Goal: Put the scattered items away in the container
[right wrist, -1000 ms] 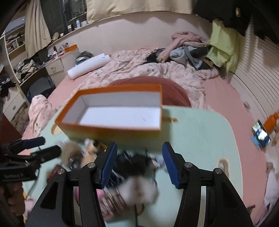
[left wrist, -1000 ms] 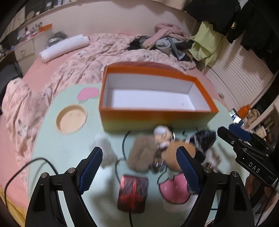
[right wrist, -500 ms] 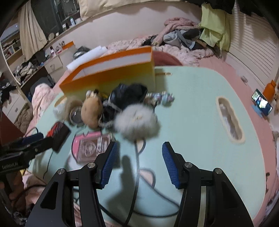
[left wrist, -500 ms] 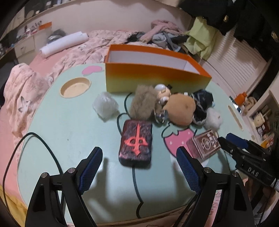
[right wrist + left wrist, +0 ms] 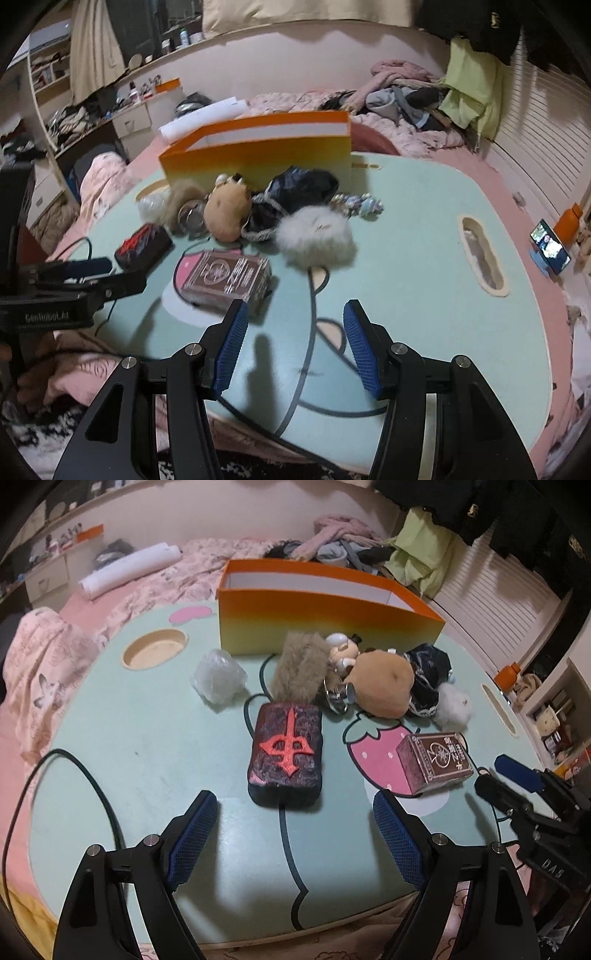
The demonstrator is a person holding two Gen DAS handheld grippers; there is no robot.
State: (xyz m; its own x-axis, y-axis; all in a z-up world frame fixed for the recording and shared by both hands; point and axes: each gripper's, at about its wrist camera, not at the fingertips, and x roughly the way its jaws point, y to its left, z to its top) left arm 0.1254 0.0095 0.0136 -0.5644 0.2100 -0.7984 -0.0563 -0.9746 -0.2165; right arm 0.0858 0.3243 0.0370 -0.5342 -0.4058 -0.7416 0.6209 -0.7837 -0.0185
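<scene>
Fingers (image 5: 195, 830) apart, empty; orange box (image 5: 325, 624) contents hidden.

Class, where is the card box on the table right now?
In the left wrist view, the card box lies at right on the table's strawberry print, right of the dark cushion, below the white pompom.

I see orange box (image 5: 325, 624) open, upright, empty at desk's far edge; plush toys (image 5: 380, 688), dark red pouch (image 5: 286, 753), card box (image 5: 436, 762) scattered in front.

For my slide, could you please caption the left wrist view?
Open left gripper faces dark red-marked block before orange box.
</scene>
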